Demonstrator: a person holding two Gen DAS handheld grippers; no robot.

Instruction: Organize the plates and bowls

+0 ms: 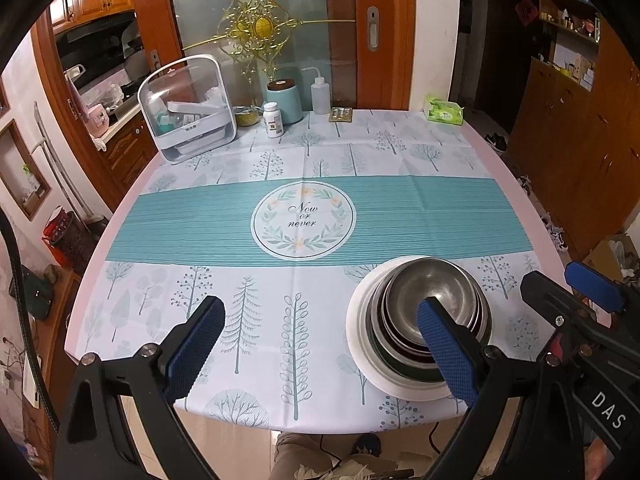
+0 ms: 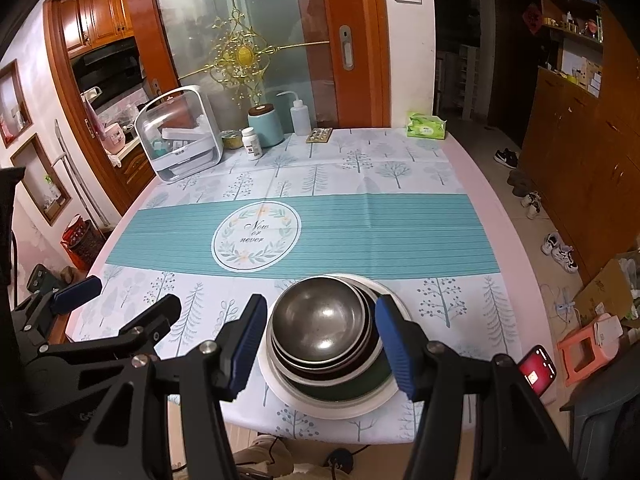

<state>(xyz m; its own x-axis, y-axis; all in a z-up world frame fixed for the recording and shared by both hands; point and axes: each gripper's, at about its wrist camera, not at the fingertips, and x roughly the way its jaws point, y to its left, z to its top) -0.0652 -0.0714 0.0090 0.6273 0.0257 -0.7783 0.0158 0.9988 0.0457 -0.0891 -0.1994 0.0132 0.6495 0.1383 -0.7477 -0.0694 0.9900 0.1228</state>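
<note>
The desk (image 2: 472, 184) is carrying a stack at its near edge: a white plate (image 2: 276, 384) at 6 o'clock is bearing nested steel bowls (image 2: 320, 316). The right tongs (image 2: 322, 346) are hovering with fingers parted on either side of the stack, at 9 and 3 o'clock, gripping nothing. The left tongs (image 1: 320, 344) are gaping wide and empty, one finger overlapping the bowls at 3 o'clock.
</note>
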